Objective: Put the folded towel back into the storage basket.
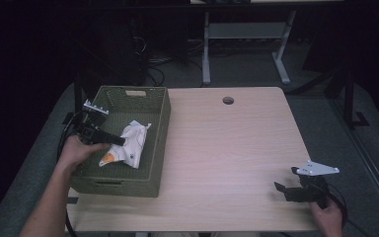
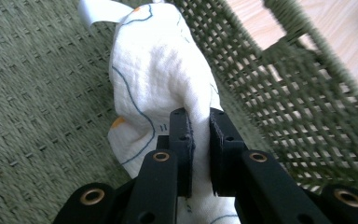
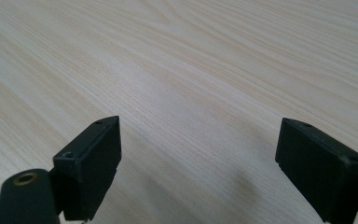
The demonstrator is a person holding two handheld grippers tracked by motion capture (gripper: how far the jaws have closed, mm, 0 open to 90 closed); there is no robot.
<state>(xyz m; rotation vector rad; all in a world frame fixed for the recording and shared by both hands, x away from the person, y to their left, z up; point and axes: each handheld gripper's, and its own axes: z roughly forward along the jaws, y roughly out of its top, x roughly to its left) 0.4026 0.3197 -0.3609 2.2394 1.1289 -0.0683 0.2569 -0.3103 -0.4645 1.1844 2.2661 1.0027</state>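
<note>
The white crumpled cloth with blue lines and orange spots [image 2: 158, 70] lies inside the green woven basket [image 1: 160, 143], near its right wall. The left claw [image 2: 199, 140] is closed on a fold of it; the left gripper view shows this pinch closely, while the high view shows the basket at the left edge of the pale wooden surface [image 1: 227, 148]. The right claw [image 3: 198, 163] stands wide open and empty over the bare wood, well apart from the basket.

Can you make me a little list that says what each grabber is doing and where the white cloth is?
left gripper: shut on the white cloth, down inside the basket
right gripper: open, holding nothing, over bare table
white cloth: bunched up, blue lines and orange patches, in the green basket
green basket: woven, at the table's left side
</note>
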